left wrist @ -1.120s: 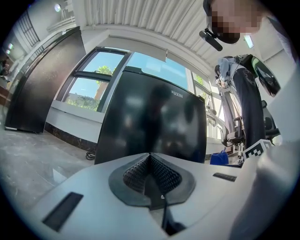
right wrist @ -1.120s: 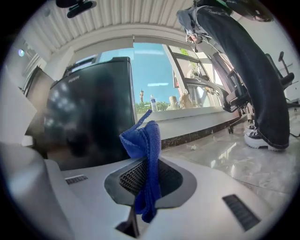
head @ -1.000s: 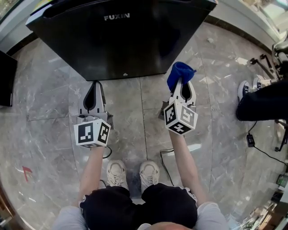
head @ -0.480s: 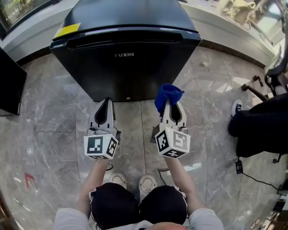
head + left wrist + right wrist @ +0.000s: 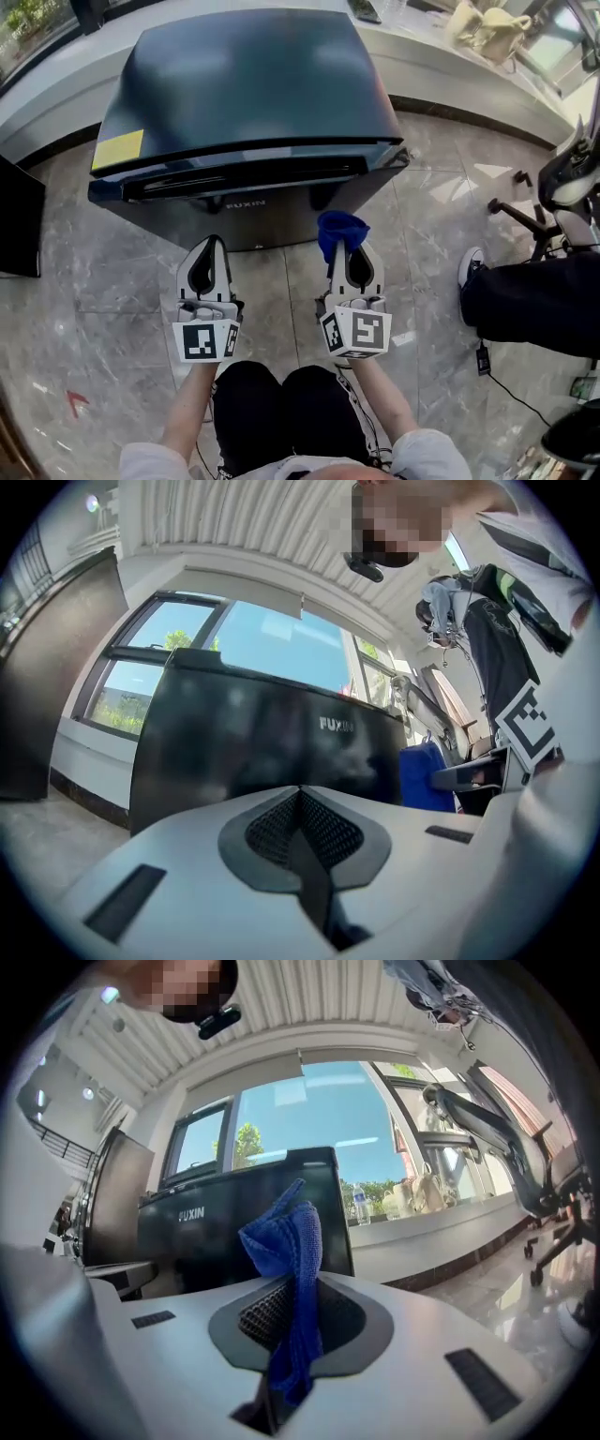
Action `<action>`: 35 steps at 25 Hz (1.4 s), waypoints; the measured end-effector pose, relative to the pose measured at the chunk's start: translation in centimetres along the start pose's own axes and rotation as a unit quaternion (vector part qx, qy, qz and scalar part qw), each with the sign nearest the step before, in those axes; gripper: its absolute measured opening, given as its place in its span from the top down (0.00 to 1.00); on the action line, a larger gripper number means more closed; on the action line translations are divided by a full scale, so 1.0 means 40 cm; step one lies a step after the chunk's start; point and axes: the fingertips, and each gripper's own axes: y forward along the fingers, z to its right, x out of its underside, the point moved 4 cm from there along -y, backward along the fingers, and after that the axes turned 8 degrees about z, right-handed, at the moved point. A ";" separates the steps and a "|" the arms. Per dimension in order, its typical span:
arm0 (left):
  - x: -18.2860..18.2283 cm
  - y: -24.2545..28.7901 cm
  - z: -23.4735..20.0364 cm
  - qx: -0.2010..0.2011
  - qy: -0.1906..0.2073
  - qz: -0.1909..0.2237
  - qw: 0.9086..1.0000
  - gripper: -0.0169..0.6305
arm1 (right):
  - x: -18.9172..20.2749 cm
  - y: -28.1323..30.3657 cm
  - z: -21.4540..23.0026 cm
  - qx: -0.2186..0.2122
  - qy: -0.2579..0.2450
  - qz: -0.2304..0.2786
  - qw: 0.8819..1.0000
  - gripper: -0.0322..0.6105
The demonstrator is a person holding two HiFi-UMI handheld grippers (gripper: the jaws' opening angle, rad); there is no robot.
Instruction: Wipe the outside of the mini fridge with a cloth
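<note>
- The right tool [image 5: 344,251] has its jaws clamped on a blue cloth [image 5: 339,229], whose bunched end stands up past the tips.
- The left tool [image 5: 208,247] has its jaws pressed together with nothing between them.
- Both tools hang side by side over the floor [image 5: 112,272] and point at the fridge [image 5: 244,84] door, with nothing in the way.
- To the right are another person's dark trouser leg [image 5: 530,305], a chair base [image 5: 534,211] and a black cable [image 5: 511,398].
- A black panel [image 5: 19,220] stands at the left edge.
- The cloth is a soft, coarse weave in loose folds.
- The tools' pads are meshed.
- The fridge is a glossy black box with rounded corners, a yellow sticker [image 5: 118,149] on top and pale lettering on the door.
- The floor is polished grey marble tile.
- The cloth, in the right tool, is near the door's lower right part and appears clear of it.
</note>
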 end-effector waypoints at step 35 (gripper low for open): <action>-1.882 0.278 0.195 -0.037 0.017 0.035 0.999 0.97 | -1.867 -0.048 -0.250 -0.044 0.014 0.011 0.999 0.86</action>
